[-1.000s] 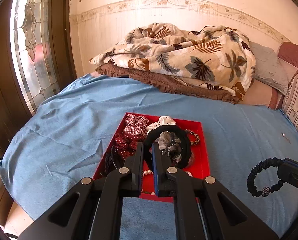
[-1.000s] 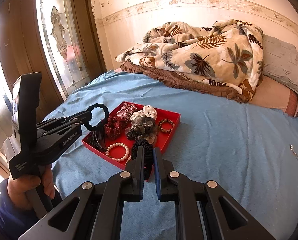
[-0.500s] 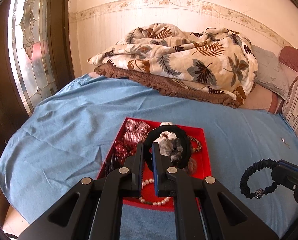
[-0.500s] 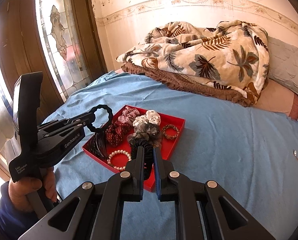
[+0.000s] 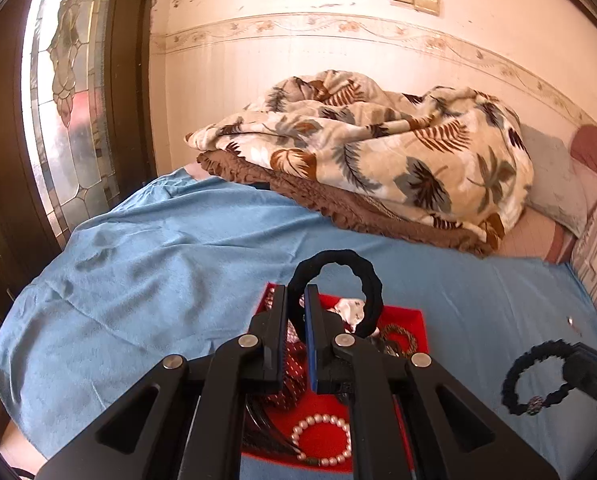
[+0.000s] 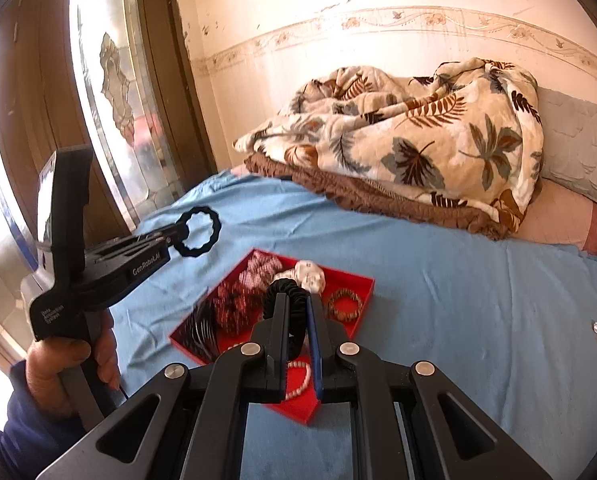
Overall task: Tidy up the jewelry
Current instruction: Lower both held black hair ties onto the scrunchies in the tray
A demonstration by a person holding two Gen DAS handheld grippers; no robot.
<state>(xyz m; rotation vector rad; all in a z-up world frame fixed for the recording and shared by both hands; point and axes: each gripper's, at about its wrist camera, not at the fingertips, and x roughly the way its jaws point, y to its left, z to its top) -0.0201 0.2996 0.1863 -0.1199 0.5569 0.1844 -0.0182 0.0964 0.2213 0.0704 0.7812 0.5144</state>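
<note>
Left wrist view: a plain black hair tie [image 5: 336, 294] is pinched in the left tongs [image 5: 296, 312], now raised higher above the red tray [image 5: 416, 320] than a second ago. The right tongs [image 6: 297, 316] are clamped on a black beaded bracelet [image 6: 284, 294], also held up over the tray on the bed [image 6: 458, 300]. Both pieces have been lifted clear, so sorting out of the tray is judged under way; the pearl bracelet [image 5: 322, 440] is left inside.
</note>
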